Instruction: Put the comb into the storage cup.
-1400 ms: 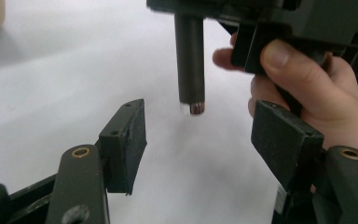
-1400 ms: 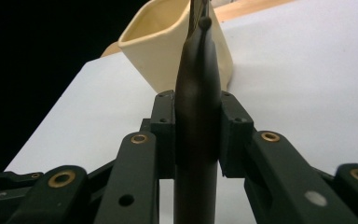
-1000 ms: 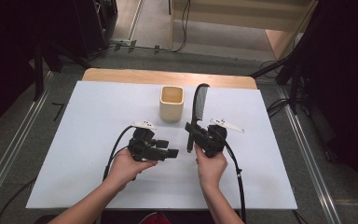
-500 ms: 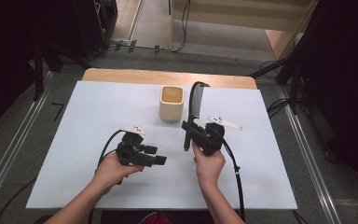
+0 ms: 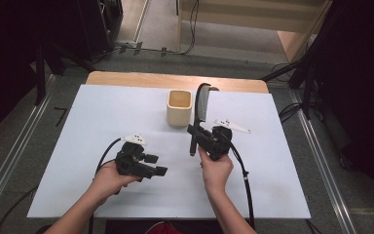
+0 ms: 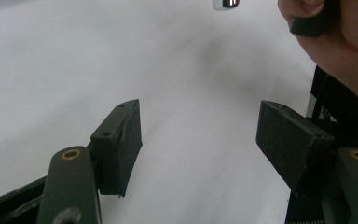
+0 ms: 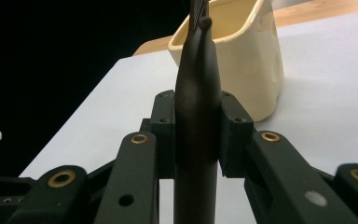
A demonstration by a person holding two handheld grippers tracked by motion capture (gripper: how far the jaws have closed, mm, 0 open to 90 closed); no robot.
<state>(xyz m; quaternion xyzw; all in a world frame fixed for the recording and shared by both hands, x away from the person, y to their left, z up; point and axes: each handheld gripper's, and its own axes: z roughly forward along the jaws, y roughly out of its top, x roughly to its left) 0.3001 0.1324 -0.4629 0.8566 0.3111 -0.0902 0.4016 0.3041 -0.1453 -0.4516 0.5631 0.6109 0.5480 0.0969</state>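
Here the right gripper [image 5: 198, 132] is clamping the black comb's [image 5: 201, 105] handle upright, just at 4 o'clock of the cream cup [image 5: 179, 107]. Tilting could be catching the comb on the rim, tipping the cup. The left gripper [image 5: 158, 165] is hanging wide apart, holding nothing, above the white table [image 5: 78, 146].

a black comb [image 5: 202, 105], a cream cup [image 5: 179, 108], a white table cover [image 5: 97, 114].

White sheet [image 5: 102, 126] covers most of the surface; bare wood strip [image 5: 141, 79] along far edge. Grey floor around, metal rails [image 5: 14, 156] both sides, black cables [image 5: 190, 34] beyond.
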